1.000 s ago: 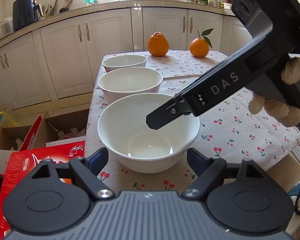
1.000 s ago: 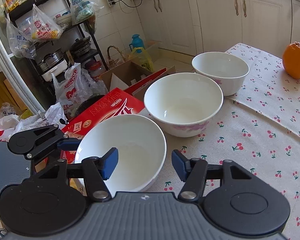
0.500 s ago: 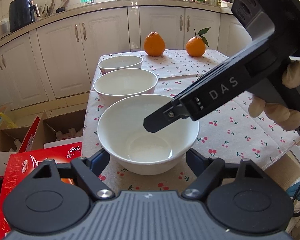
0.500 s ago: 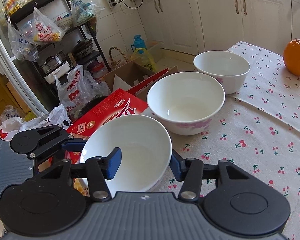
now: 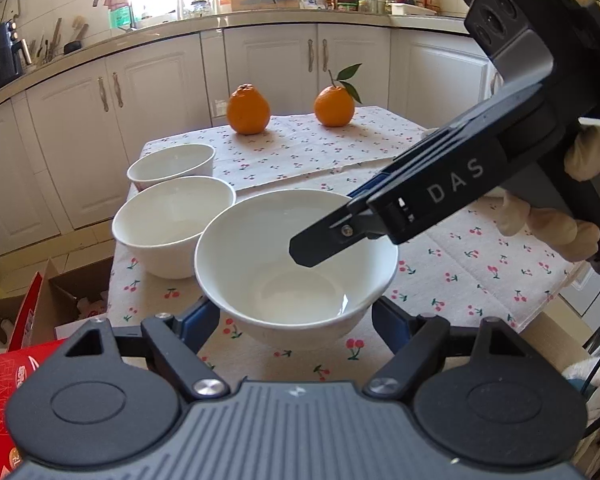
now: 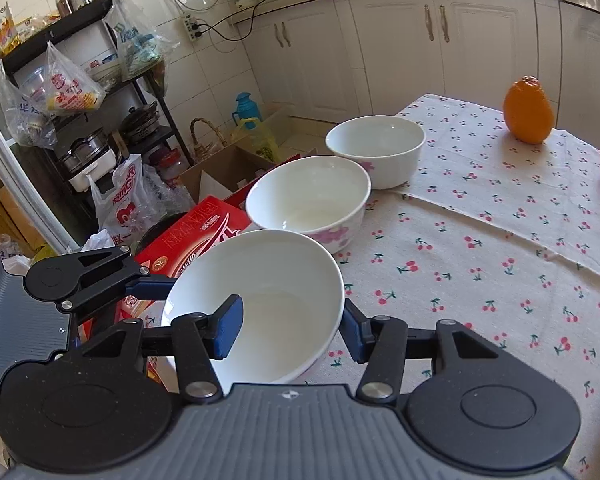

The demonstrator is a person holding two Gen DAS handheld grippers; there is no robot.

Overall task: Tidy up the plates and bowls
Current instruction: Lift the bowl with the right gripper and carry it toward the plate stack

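Three white bowls stand in a row along the table's left edge. Both grippers hold the nearest bowl [image 5: 260, 264]; it looks raised a little and tilted over the edge [image 6: 268, 276]. My left gripper [image 5: 296, 320] is shut on its lower body, one finger on each side. My right gripper [image 6: 290, 330] is shut on its rim wall, with one blue pad inside and one outside. It reaches in from the right [image 5: 340, 220] in the left wrist view. The middle bowl [image 6: 308, 200] has pink flowers. The far bowl [image 6: 376, 148] is behind it.
Two oranges [image 5: 248, 110] [image 5: 334, 106] sit at the far end of the cherry-print cloth [image 6: 480, 248]. A red box [image 6: 196, 236] and open cardboard boxes [image 5: 72, 292] lie on the floor left of the table. A shelf with hanging bags [image 6: 68, 92] stands beyond them.
The right gripper's jaws closed onto the near bowl's rim. Both grippers then moved together with the bowl, so the other two bowls now show further left in the left wrist view.
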